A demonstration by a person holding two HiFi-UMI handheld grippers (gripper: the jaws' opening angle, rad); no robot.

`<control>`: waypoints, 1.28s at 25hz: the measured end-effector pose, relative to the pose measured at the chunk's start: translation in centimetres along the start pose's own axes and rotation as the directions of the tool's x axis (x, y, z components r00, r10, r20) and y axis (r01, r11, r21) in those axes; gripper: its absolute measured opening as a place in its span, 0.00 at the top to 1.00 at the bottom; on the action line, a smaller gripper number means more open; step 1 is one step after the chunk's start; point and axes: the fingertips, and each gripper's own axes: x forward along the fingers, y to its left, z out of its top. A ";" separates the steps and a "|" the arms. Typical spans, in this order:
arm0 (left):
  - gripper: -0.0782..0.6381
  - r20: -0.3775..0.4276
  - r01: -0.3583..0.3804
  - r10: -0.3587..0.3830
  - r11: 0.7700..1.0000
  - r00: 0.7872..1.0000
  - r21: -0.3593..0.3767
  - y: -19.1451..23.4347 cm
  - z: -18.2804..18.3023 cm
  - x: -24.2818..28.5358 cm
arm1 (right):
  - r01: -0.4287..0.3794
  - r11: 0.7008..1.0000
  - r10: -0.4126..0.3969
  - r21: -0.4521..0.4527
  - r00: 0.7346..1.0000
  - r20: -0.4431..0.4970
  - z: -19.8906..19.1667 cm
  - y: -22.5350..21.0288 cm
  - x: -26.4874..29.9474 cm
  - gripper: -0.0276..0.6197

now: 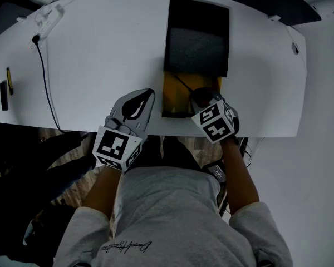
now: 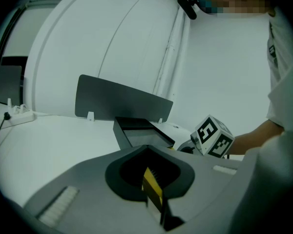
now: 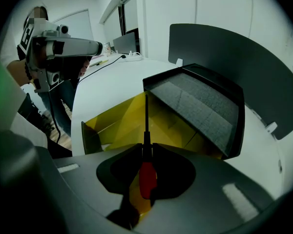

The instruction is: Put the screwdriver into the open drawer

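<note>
The screwdriver (image 3: 146, 130) is pinched by its red handle in the right tongs (image 3: 146, 149). Its dark shaft projects straight ahead along the tongs' own line. It is held above the open yellow drawer (image 3: 112, 121), not yet laid in it. The shaft's long axis is seen to run along the drawer's depth, tip toward the black cabinet (image 1: 197, 38) from which the drawer is pulled. The drawer is thus judged to lie directly below and ahead of the right tongs, so a lowering and release is all that the coming move is judged to require. Whether the tip clears the cabinet's front cannot be settled. The left tongs (image 1: 147, 96) are pressed together on nothing. They are placed near the desk (image 1: 100, 54) edge, to the left of the drawer and apart from it.
</note>
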 end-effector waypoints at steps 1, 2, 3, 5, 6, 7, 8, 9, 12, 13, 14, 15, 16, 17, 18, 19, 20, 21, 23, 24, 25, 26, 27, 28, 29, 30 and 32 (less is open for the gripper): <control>0.89 -0.001 -0.001 0.001 1.000 1.000 -0.001 0.1 -0.1 0.0 | 0.000 1.000 0.000 -0.002 1.000 -0.007 0.0 0.0 0.2 0.83; 0.89 -0.001 -0.001 0.001 1.000 1.000 -0.001 0.2 -0.1 0.1 | -0.001 1.000 0.001 -0.005 1.000 -0.016 -0.1 0.0 0.4 0.83; 0.89 -0.002 -0.001 0.001 1.000 1.000 -0.001 0.3 -0.2 0.1 | -0.002 1.000 0.002 -0.009 1.000 -0.026 -0.2 0.0 0.6 0.83; 0.89 -0.002 -0.001 0.001 1.000 1.000 -0.003 0.4 -0.2 0.1 | -0.004 1.000 0.004 -0.016 0.999 -0.043 -0.4 0.0 0.9 0.83; 0.89 -0.002 -0.001 0.001 1.000 1.000 -0.003 0.4 -0.3 0.2 | -0.006 1.000 0.005 -0.017 0.999 -0.050 -0.4 0.0 1.0 0.83; 0.89 -0.002 -0.001 0.001 1.000 1.000 -0.004 0.4 -0.4 0.2 | -0.008 1.000 0.007 -0.017 0.998 -0.056 -0.5 0.0 1.1 0.83; 0.89 -0.002 -0.001 0.001 1.000 1.000 -0.005 0.5 -0.4 0.3 | -0.010 1.000 0.009 -0.017 0.998 -0.061 -0.5 0.0 1.2 0.83; 0.89 -0.002 0.000 0.000 1.000 1.000 -0.006 0.5 -0.5 0.3 | -0.011 1.000 0.010 -0.017 0.998 -0.067 -0.5 0.0 1.3 0.83; 0.89 -0.001 -0.001 0.001 1.000 1.000 -0.007 0.7 -0.6 0.4 | -0.013 1.000 0.011 -0.023 0.996 -0.085 -0.4 -0.1 1.7 0.83; 0.89 -0.001 -0.002 0.002 1.000 1.000 -0.008 0.8 -0.7 0.4 | -0.013 1.000 0.011 -0.026 0.996 -0.091 -0.5 -0.1 1.8 0.83; 0.89 -0.003 -0.002 0.002 1.000 1.000 -0.010 0.8 -0.8 0.4 | -0.015 1.000 0.012 -0.027 0.995 -0.097 -0.5 0.0 2.0 0.83; 0.89 -0.006 -0.003 0.003 1.000 1.000 -0.013 0.9 -1.0 0.3 | -0.018 0.999 0.015 -0.027 0.994 -0.105 -0.7 0.2 2.0 0.83; 0.89 -0.008 -0.004 0.004 1.000 1.000 -0.015 0.9 -1.0 0.2 | -0.022 0.999 0.019 -0.028 0.993 -0.113 -0.9 0.3 2.1 0.83; 0.89 -0.007 -0.006 0.006 1.000 1.000 -0.017 1.0 -1.0 0.2 | -0.025 0.999 0.021 -0.030 0.992 -0.121 -0.9 0.4 2.1 0.83; 0.89 -0.005 -0.009 0.009 1.000 1.000 -0.017 1.1 -0.9 0.2 | -0.026 0.999 0.022 -0.033 0.992 -0.127 -0.9 0.3 2.2 0.83; 0.89 -0.002 -0.012 0.012 1.000 1.000 -0.017 1.3 -0.8 0.2 | -0.026 0.999 0.021 -0.036 0.991 -0.132 -0.7 0.1 2.2 0.83; 0.89 0.000 -0.016 0.016 1.000 1.000 -0.018 1.5 -0.7 0.2 | -0.025 0.999 0.019 -0.041 0.990 -0.137 -0.6 0.1 2.3 0.83; 0.89 0.001 -0.019 0.019 1.000 1.000 -0.019 1.7 -0.8 0.2 | -0.024 0.999 0.018 -0.044 0.990 -0.142 -0.5 0.1 2.4 0.83; 0.89 0.000 -0.021 0.021 0.999 1.000 -0.024 1.7 -0.9 0.1 | -0.023 0.999 0.016 -0.047 0.989 -0.149 -0.6 0.2 2.5 0.83; 0.89 0.000 -0.021 0.021 0.999 1.000 -0.026 1.7 -0.9 0.1 | -0.023 0.999 0.016 -0.046 0.988 -0.151 -0.7 0.2 2.4 0.83; 0.89 0.001 -0.020 0.020 0.999 1.000 -0.027 1.7 -0.9 0.1 | -0.023 0.999 0.016 -0.046 0.988 -0.154 -0.7 0.1 2.4 0.83; 0.89 0.002 -0.019 0.019 0.999 1.000 -0.027 1.7 -0.9 0.2 | -0.023 0.999 0.016 -0.048 0.987 -0.157 -0.8 0.1 2.4 0.82; 0.89 0.003 -0.019 0.019 0.999 1.000 -0.026 1.7 -0.8 0.2 | -0.024 0.998 0.016 -0.049 0.987 -0.160 -0.8 0.1 2.5 0.82; 0.89 0.004 -0.019 0.019 0.999 1.000 -0.026 1.8 -0.8 0.2 | -0.025 0.998 0.017 -0.051 0.987 -0.163 -0.7 0.1 2.5 0.82; 0.89 0.005 -0.019 0.019 0.999 1.000 -0.026 1.8 -0.8 0.2 | -0.026 0.998 0.017 -0.053 0.986 -0.165 -0.7 0.1 2.5 0.82; 0.89 0.005 -0.018 0.019 1.000 1.000 -0.026 1.8 -0.8 0.1 | -0.025 0.998 0.016 -0.054 0.986 -0.166 -0.7 0.1 2.5 0.82; 0.89 0.002 -0.016 0.016 1.000 1.000 -0.027 1.8 -0.9 0.1 | -0.021 0.998 0.011 -0.057 0.985 -0.171 -0.7 0.1 2.5 0.82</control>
